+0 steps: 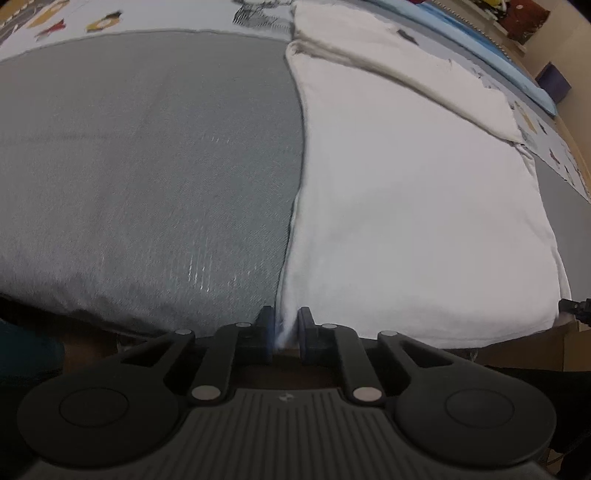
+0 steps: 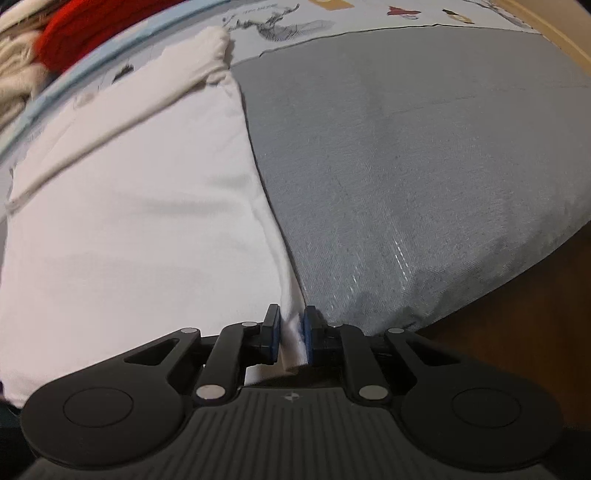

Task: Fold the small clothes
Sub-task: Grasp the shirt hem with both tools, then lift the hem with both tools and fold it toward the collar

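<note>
The white soft cotton garment (image 1: 406, 206) lies spread flat on a grey woven cloth (image 1: 147, 166), and one long sleeve of it (image 1: 399, 62) is folded across the far part of the body. In the left wrist view the garment fills the right half and its left edge runs down to the left gripper (image 1: 285, 328), whose jaws are closed on a thin fold of this near corner. In the right wrist view the same garment (image 2: 129, 221) fills the left half, and its right edge comes down to the right gripper (image 2: 291, 332), whose jaws pinch a small bunch of white fabric at the other near corner. The grey cloth (image 2: 424, 166) covers a padded surface with a rounded near edge. Beyond it there is a light printed sheet with small coloured figures (image 1: 74, 22). At the far left of the right wrist view a red knitted item (image 2: 88, 29) lies beside some cream fabric (image 2: 18, 59), both blurred.
</note>
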`<action>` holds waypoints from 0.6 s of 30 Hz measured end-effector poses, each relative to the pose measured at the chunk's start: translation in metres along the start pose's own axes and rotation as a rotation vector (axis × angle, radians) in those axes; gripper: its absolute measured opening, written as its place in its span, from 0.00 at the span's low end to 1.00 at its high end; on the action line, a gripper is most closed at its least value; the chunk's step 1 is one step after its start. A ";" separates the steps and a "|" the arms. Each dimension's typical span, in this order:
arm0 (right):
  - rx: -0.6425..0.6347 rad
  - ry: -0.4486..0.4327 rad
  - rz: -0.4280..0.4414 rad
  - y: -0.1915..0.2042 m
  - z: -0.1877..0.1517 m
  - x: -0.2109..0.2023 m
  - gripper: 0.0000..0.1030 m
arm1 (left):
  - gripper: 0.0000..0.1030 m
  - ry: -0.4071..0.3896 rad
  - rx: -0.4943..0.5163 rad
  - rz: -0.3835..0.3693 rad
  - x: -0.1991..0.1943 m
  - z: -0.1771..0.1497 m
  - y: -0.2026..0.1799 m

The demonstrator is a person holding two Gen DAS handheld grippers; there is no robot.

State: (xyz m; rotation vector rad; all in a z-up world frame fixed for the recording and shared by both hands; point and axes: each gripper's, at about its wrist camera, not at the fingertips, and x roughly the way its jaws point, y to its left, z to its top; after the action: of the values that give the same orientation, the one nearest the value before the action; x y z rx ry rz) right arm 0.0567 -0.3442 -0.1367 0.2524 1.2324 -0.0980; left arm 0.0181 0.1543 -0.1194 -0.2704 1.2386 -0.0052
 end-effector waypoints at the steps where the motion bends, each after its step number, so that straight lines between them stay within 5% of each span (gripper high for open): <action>1: -0.007 0.005 -0.005 0.000 0.000 0.001 0.15 | 0.17 0.010 -0.002 0.000 0.001 0.000 0.001; 8: -0.016 0.002 -0.013 0.003 -0.001 0.000 0.14 | 0.11 0.000 0.022 0.010 0.001 -0.001 -0.002; 12: -0.019 -0.023 -0.001 0.003 -0.001 -0.006 0.06 | 0.07 -0.041 0.044 0.011 -0.012 0.000 -0.009; 18: 0.010 -0.139 0.115 0.003 0.014 -0.054 0.05 | 0.06 -0.143 0.157 -0.026 -0.069 0.014 -0.023</action>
State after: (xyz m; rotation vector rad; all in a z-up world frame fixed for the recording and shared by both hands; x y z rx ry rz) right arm 0.0520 -0.3484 -0.0808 0.3196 1.0777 -0.0216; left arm 0.0119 0.1453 -0.0462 -0.1473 1.0859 -0.1036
